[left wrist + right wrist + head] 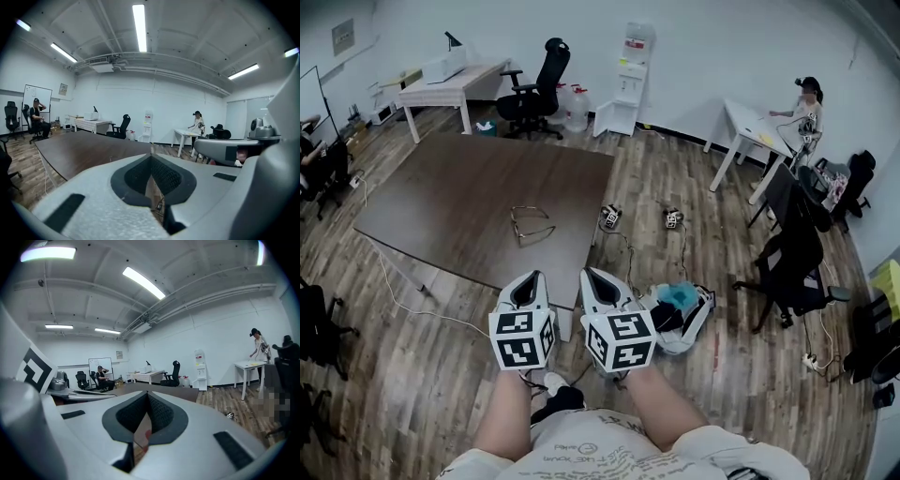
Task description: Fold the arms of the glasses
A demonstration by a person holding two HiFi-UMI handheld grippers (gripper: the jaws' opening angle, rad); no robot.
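A pair of thin-framed glasses (pixel 532 226) lies with its arms spread on the dark brown table (pixel 469 197), near the table's front right part. My left gripper (pixel 530 279) and right gripper (pixel 593 276) hang side by side just short of the table's near edge, well apart from the glasses. Both point towards the table. In the left gripper view the left gripper (pixel 151 156) has its jaws together with nothing between them. The right gripper (pixel 147 394) looks the same in its own view. The glasses cannot be made out in either gripper view.
Two small marker cubes (pixel 610 217) (pixel 673 219) and cables lie on the wooden floor right of the table. A bag with blue cloth (pixel 680 314) sits by my right side. Office chairs (pixel 792 267), a white desk with a person (pixel 807 101) and another white desk (pixel 450 82) stand around.
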